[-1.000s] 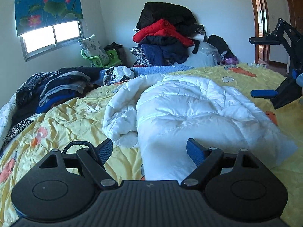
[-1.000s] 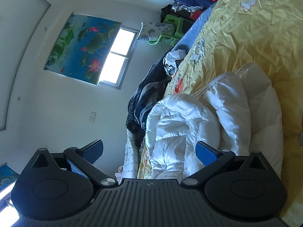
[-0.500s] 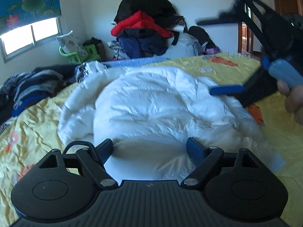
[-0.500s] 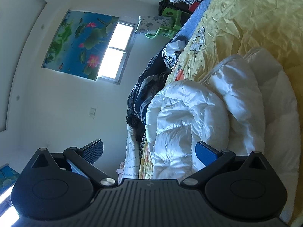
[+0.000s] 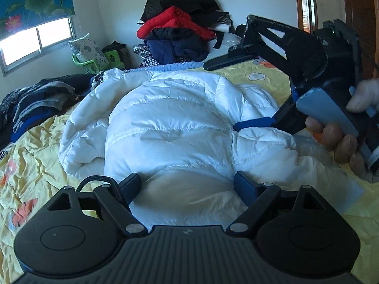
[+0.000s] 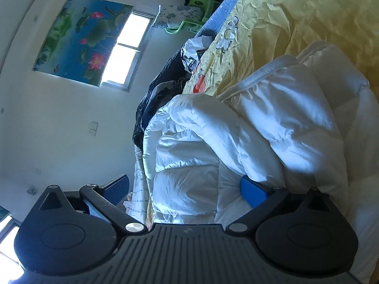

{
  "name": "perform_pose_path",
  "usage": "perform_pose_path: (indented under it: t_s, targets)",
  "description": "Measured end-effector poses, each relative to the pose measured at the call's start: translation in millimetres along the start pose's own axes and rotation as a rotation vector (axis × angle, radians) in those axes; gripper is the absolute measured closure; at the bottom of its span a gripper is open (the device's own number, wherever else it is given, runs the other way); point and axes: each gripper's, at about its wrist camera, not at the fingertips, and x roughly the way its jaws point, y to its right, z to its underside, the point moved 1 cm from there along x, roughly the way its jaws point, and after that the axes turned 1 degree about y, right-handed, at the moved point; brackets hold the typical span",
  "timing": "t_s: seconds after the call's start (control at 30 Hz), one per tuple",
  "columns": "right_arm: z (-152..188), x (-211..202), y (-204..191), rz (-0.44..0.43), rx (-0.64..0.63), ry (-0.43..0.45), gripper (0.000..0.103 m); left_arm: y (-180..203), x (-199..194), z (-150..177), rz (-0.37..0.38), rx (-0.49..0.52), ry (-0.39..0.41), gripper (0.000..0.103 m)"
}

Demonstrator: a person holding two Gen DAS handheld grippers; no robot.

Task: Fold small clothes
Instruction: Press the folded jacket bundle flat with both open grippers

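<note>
A white puffy quilted jacket [image 5: 170,123] lies bunched and partly folded on the yellow bedsheet [image 5: 30,156]. My left gripper [image 5: 187,184] is open, its two blue fingers straddling the near edge of the jacket. My right gripper [image 5: 227,92] shows in the left wrist view at the right, turned on its side and open, with its lower blue finger [image 5: 253,123] against the jacket's right fold. In the right wrist view the right gripper [image 6: 187,189] is open, with the jacket [image 6: 236,137] between and beyond its fingers.
A heap of dark folded clothes [image 5: 35,101] lies at the bed's left edge. A tall pile of red, black and navy coats [image 5: 180,30] stands at the far end by the wall. A green stool [image 5: 99,61] with a cushion sits below the window.
Both grippers have moved in close to the jacket. The right gripper came from the far right to the jacket's right fold. The left gripper now straddles its near edge.
</note>
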Motion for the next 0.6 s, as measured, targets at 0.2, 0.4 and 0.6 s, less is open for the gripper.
perform_pose_path:
  t_s: [0.2,0.4,0.6]
  targets:
    - [14.4,-24.3,-25.4,0.048,-0.030,0.068,0.000,-1.5,3.0,-2.7,-0.013,-0.009,-0.010,0.012]
    - [67.1,-59.5,-69.0,-0.028,-0.178,0.065,0.001,0.7,0.9,-1.8,-0.030,-0.024,-0.014,0.012]
    - [86.9,-56.2,-48.7,0.008,-0.120,0.020,0.002,5.4,1.5,-0.8,-0.050,-0.013,-0.025,0.011]
